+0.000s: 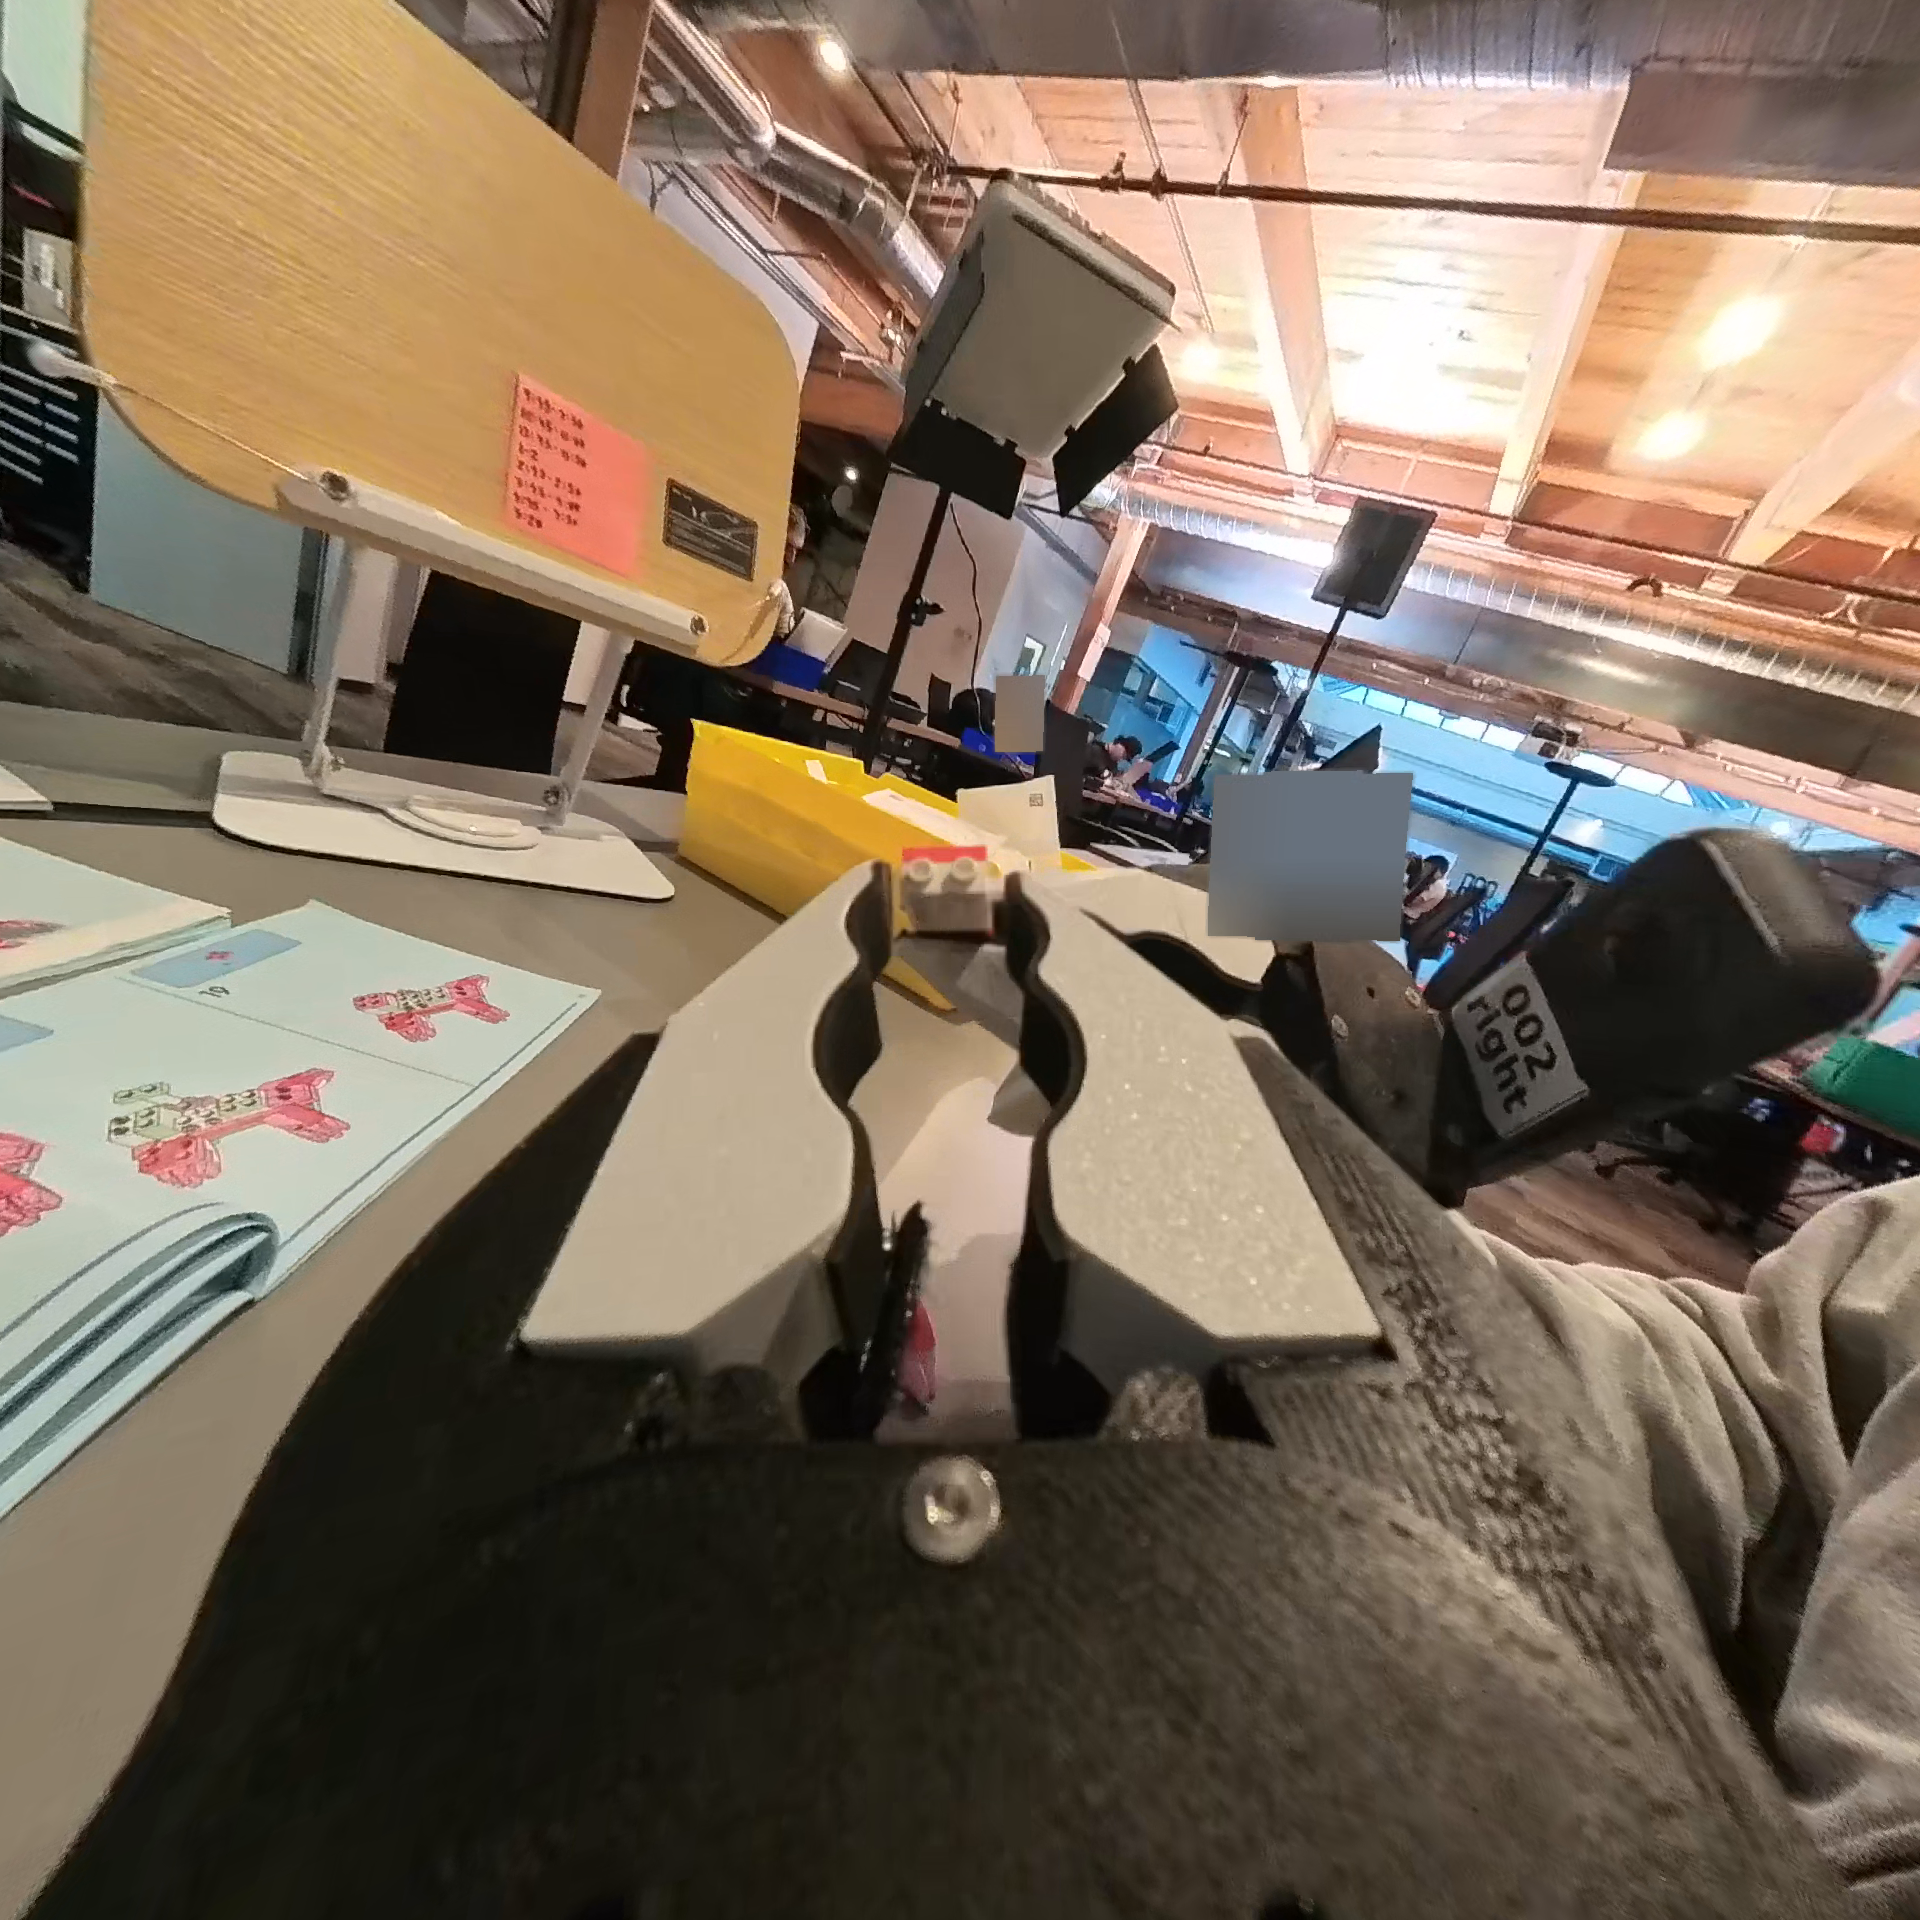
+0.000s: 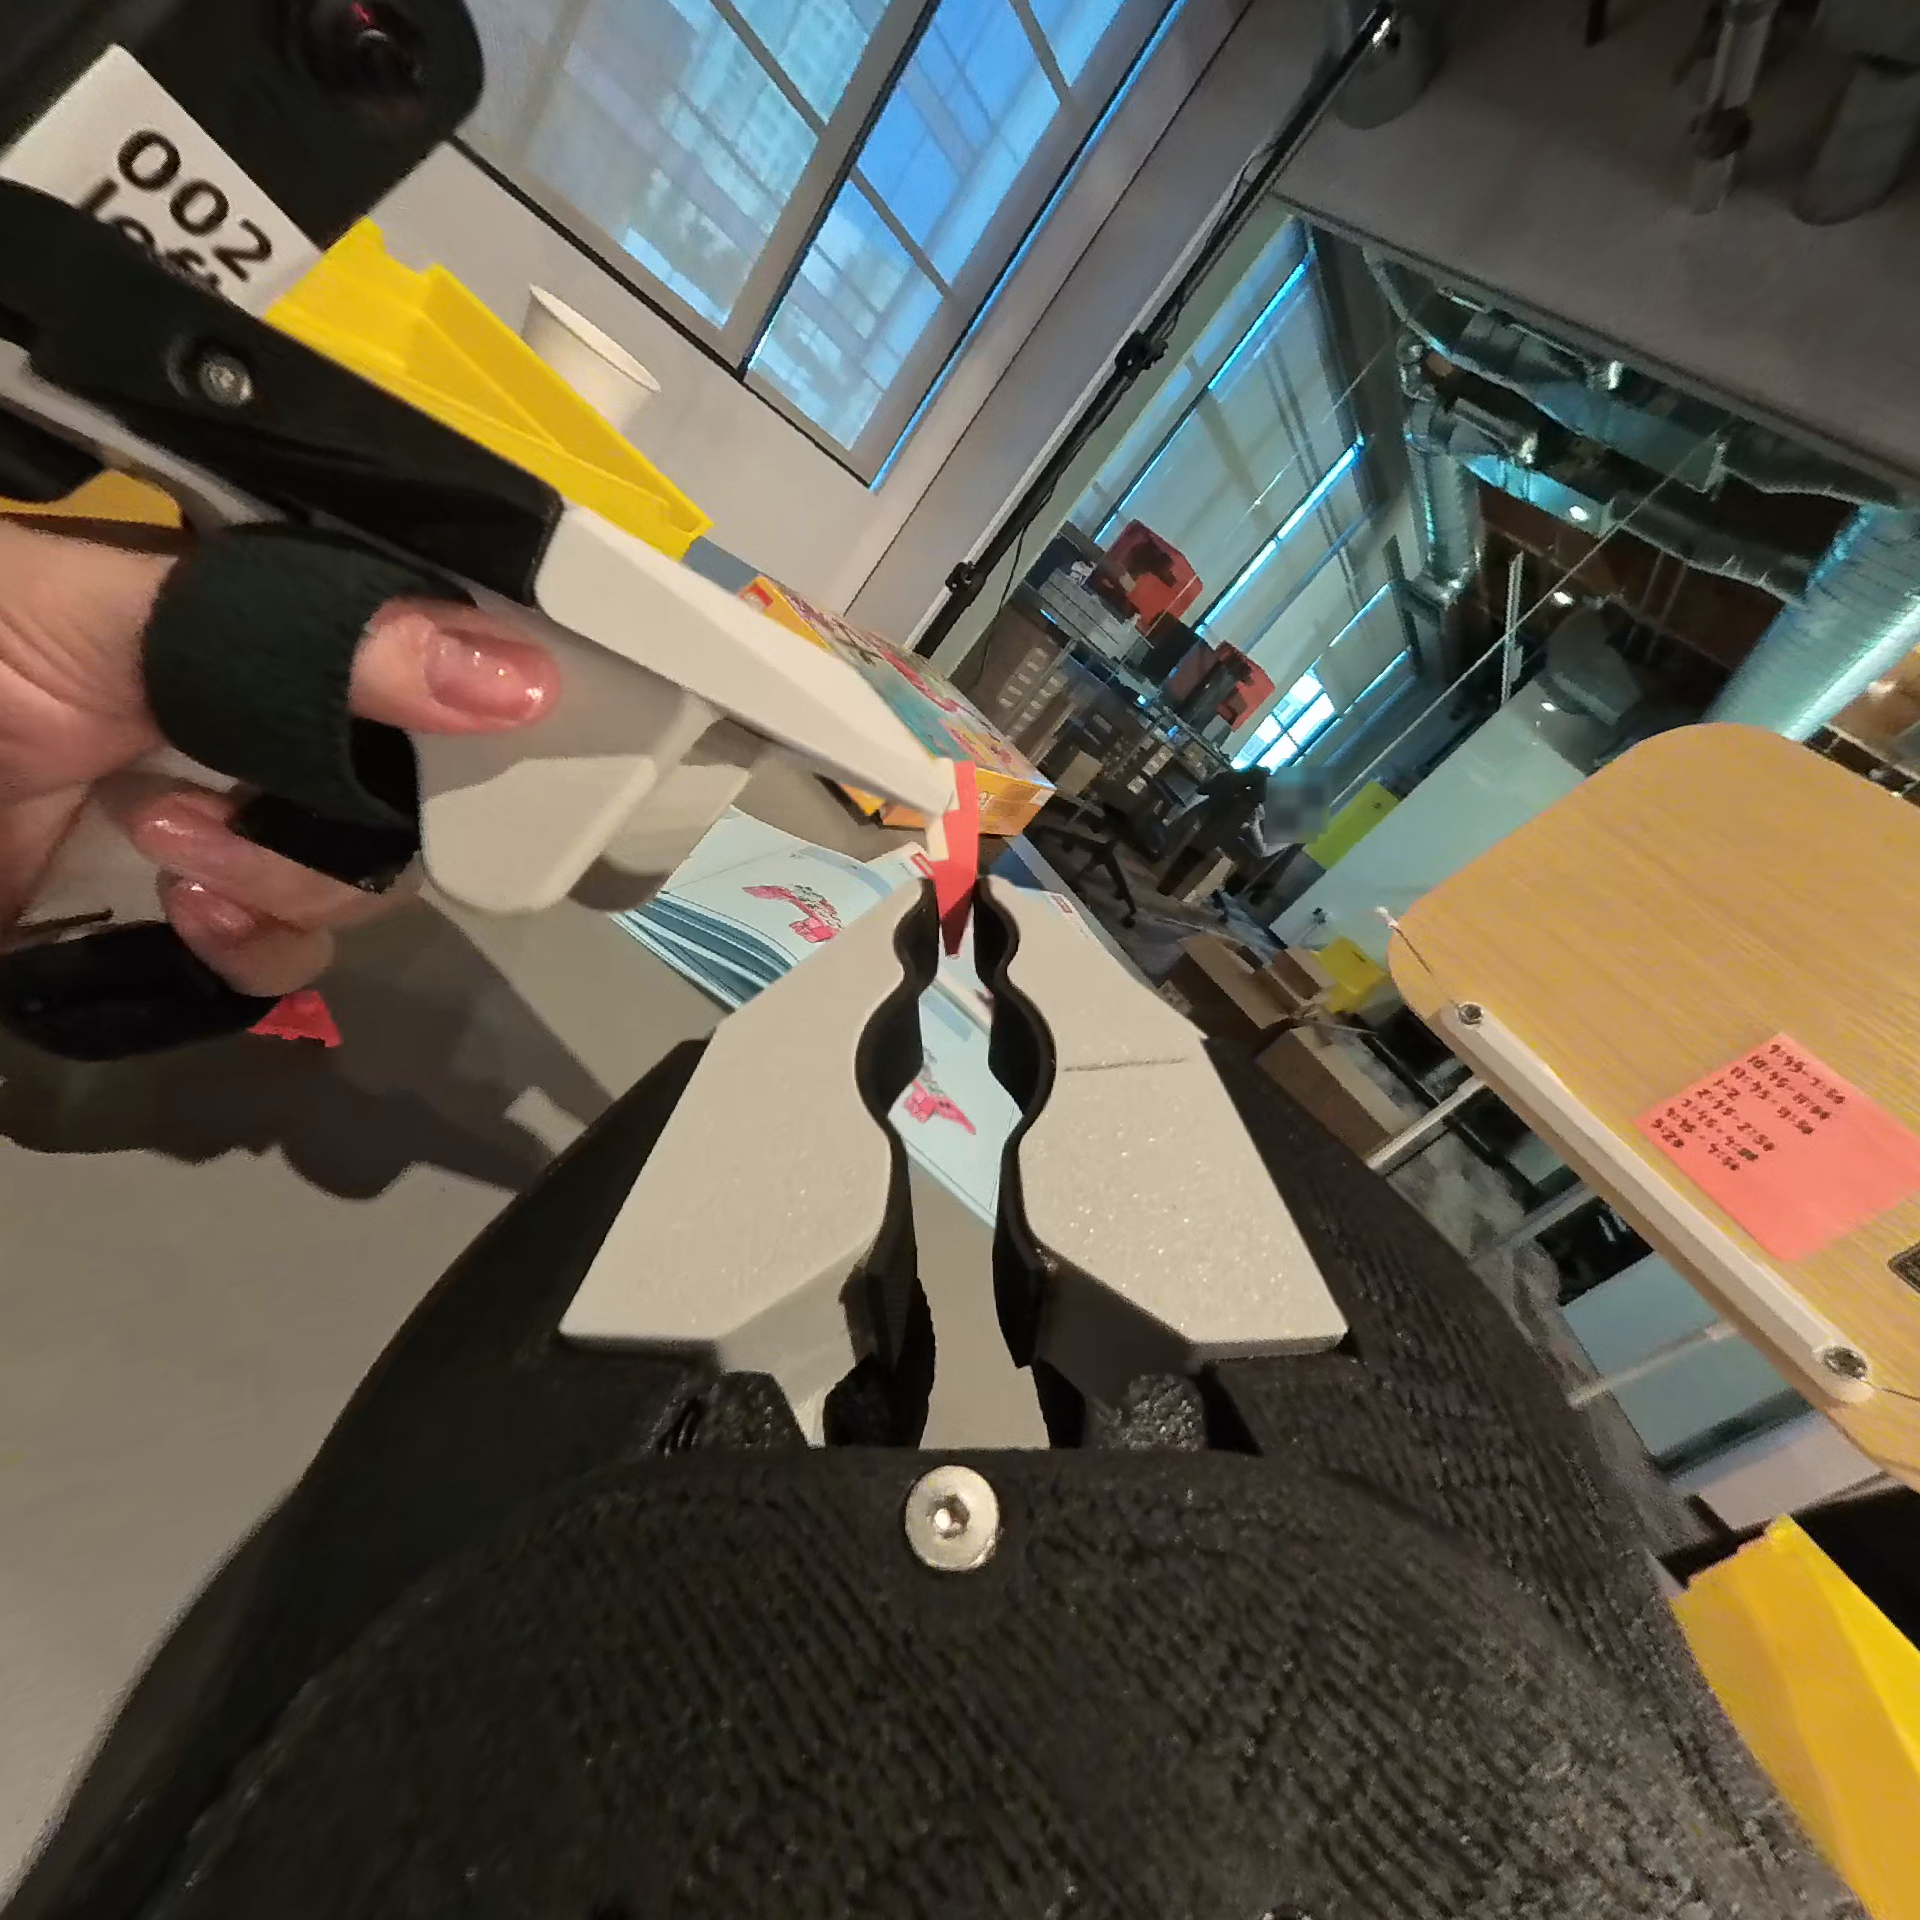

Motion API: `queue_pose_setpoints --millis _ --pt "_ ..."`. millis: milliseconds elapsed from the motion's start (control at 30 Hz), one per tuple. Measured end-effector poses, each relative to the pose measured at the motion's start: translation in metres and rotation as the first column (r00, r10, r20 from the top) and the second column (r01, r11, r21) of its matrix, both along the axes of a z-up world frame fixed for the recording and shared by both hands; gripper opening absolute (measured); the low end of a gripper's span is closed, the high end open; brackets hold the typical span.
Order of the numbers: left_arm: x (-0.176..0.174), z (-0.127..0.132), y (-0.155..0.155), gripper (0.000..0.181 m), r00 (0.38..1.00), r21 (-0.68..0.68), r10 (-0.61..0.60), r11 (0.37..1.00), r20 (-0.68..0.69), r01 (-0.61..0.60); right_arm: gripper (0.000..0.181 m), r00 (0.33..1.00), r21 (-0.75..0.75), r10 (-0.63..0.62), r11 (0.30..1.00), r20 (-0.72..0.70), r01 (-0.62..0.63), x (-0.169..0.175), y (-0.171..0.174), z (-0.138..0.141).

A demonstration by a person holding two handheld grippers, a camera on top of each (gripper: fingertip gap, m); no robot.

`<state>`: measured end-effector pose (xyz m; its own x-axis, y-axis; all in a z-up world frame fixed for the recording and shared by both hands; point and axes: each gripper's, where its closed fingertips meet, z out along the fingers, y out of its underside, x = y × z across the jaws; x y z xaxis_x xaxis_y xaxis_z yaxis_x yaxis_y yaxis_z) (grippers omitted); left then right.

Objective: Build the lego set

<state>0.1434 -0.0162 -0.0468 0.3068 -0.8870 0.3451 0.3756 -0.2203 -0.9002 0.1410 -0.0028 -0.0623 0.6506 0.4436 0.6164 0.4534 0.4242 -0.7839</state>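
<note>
Pinching bricks, both claws (image 1: 948, 904) (image 2: 954, 904) tip-to-tip

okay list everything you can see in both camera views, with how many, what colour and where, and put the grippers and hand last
Brick: one, pale grey with a red one stacked behind it, between the left gripper's tips.
Red piece: one, red, between the right gripper's tips.
Loose piece: one, red, on the table under the hand.
Instruction booklet: one, light blue, open on the table.
Bin: one, yellow, behind the left gripper's tips.
Set box: one, multicoloured, on the table.
Paper cup: one, white, far table edge.
Wooden stand: one, tan, tilted.
Left gripper: closed on the brick.
Right gripper: closed on the red piece.
Hand: one, black fingerless glove.
</note>
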Motion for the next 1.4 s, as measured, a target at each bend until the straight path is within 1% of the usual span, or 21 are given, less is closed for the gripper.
queue_pose_setpoints --millis 67,100,200,300,433,600,667,700,833,1100,1200,1267,1400 --pt "-0.003 0.002 0.002 0.022 1.000 0.001 0.009 1.000 0.019 -0.009 0.004 1.000 -0.010 0.006 1.000 0.001 -0.006 -0.002 0.000 -0.001" --pt "-0.003 0.001 0.002 0.017 1.000 -0.001 0.008 1.000 0.015 -0.008 0.005 1.000 -0.017 0.011 1.000 -0.002 -0.011 -0.003 0.000 -0.002" --pt "-0.003 -0.001 0.001 0.016 1.000 0.001 0.005 1.000 -0.001 -0.005 0.004 1.000 -0.028 0.016 0.999 -0.007 -0.016 -0.003 0.000 -0.003" --pt "-0.002 -0.003 0.001 0.022 1.000 -0.005 0.003 1.000 -0.003 -0.003 0.004 1.000 -0.032 0.020 0.999 -0.021 -0.021 -0.003 0.000 -0.002" --pt "-0.001 -0.003 0.000 0.016 1.000 0.001 -0.004 1.000 -0.002 0.004 0.004 1.000 -0.034 0.022 0.999 -0.022 -0.023 -0.002 0.000 -0.002" --pt "0.000 -0.004 -0.002 0.015 0.998 0.026 0.007 1.000 -0.056 -0.005 0.005 0.999 -0.025 0.028 0.999 -0.025 -0.029 -0.003 -0.001 -0.002" --pt "0.004 -0.007 -0.003 0.015 0.995 0.045 0.009 0.999 -0.100 -0.005 0.011 0.999 -0.038 0.029 0.999 -0.020 -0.030 -0.004 0.001 -0.005" --pt "0.005 -0.008 -0.004 0.015 0.995 0.043 0.004 0.999 -0.103 0.001 0.010 1.000 -0.043 0.024 0.999 -0.015 -0.025 -0.004 0.002 -0.006" --pt "0.005 -0.010 -0.002 0.015 0.997 0.006 -0.010 1.000 -0.070 0.011 0.006 1.000 -0.069 0.015 0.998 -0.001 -0.015 -0.003 0.004 -0.008" --pt "0.003 -0.008 -0.002 0.022 0.998 0.035 0.009 0.999 -0.057 -0.007 0.006 0.999 -0.094 0.031 0.995 -0.014 -0.033 -0.004 0.001 -0.007" --pt "0.005 -0.010 -0.002 0.021 0.998 0.019 -0.011 1.000 -0.060 0.012 0.006 0.999 -0.084 0.031 0.996 -0.007 -0.032 -0.005 0.000 -0.006" --pt "0.007 -0.010 -0.004 0.017 0.998 0.018 -0.023 1.000 -0.059 0.025 0.006 1.000 -0.078 0.030 0.997 0.002 -0.030 -0.006 0.000 -0.007" --pt "0.008 -0.013 -0.003 0.016 0.996 0.023 -0.012 1.000 -0.093 0.014 0.006 0.999 -0.086 0.036 0.996 0.006 -0.035 -0.006 0.001 -0.009"
